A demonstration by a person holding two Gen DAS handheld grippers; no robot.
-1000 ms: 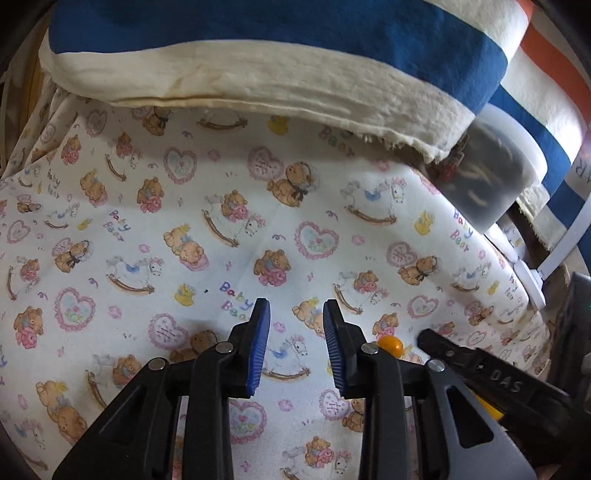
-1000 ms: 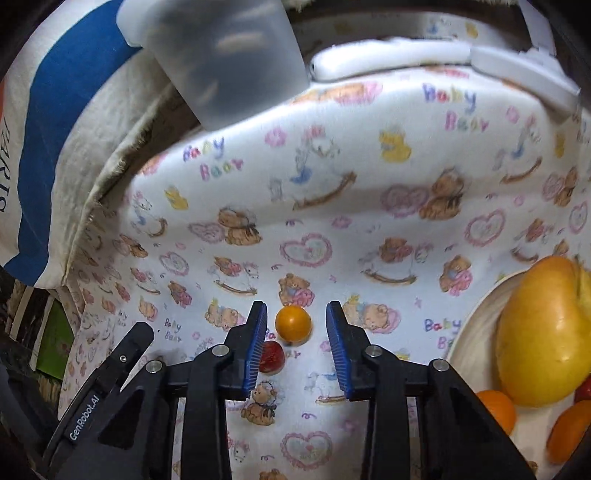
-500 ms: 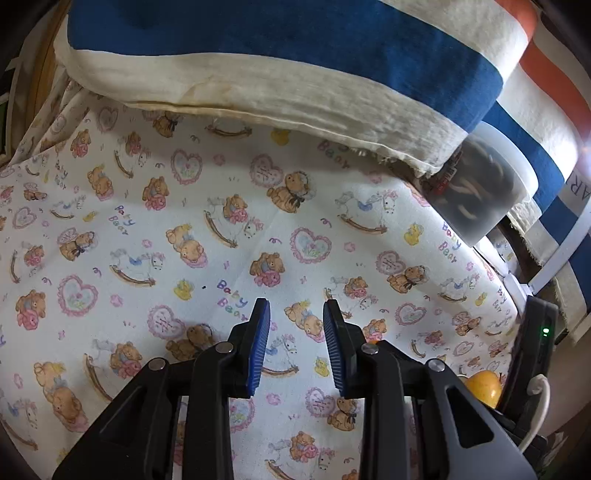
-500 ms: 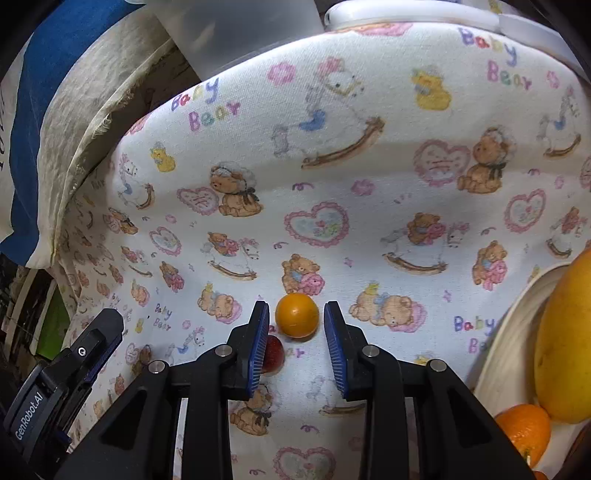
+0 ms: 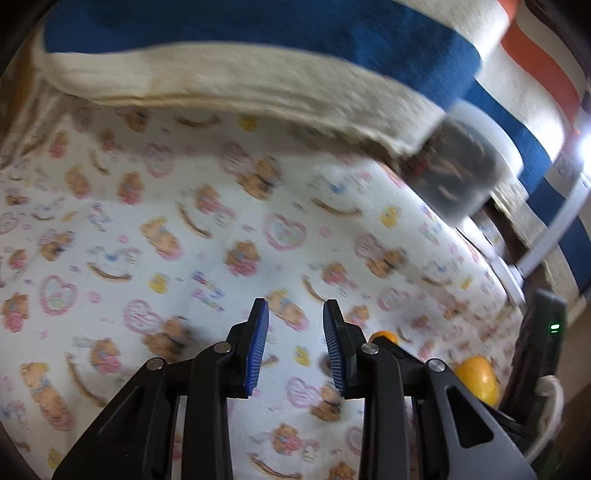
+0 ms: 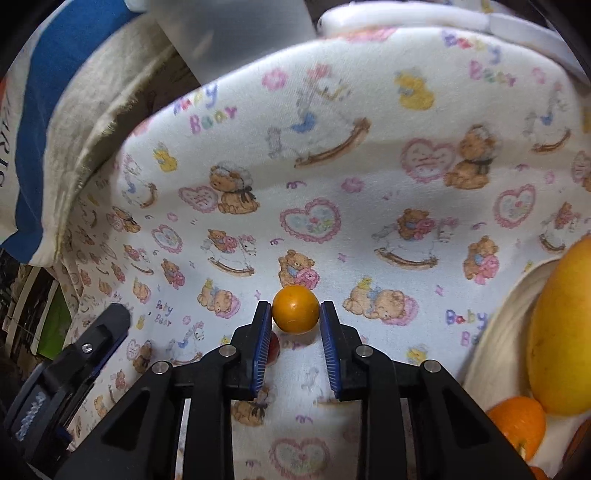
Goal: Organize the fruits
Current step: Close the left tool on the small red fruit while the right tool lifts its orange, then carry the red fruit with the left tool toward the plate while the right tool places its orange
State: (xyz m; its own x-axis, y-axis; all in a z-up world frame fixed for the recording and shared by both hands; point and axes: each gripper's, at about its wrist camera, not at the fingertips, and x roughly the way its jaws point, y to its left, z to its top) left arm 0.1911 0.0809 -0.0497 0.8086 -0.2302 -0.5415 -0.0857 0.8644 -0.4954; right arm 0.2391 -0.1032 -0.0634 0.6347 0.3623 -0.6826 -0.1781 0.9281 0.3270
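A small round orange fruit (image 6: 295, 309) lies on the teddy-bear print cloth (image 6: 332, 177), right between the tips of my open right gripper (image 6: 295, 314). A small red fruit (image 6: 274, 349) lies just behind the left finger, mostly hidden. At the right, a white plate (image 6: 491, 332) holds a big yellow mango (image 6: 557, 332) and an orange citrus fruit (image 6: 517, 424). My left gripper (image 5: 295, 332) is open and empty above the cloth. In the left wrist view the small orange fruit (image 5: 384, 336) peeks out behind the right finger, and the mango (image 5: 476, 380) shows at the lower right.
A folded blue-and-cream striped blanket (image 5: 258, 55) lies along the back. A translucent plastic tub (image 5: 461, 177) sits at the cloth's far edge; it also shows in the right wrist view (image 6: 236, 33). The left gripper's body (image 6: 66, 376) is at lower left.
My right gripper has moved forward, so the small orange fruit now sits between its fingertips. The left wrist view is blurred by motion and has shifted slightly.
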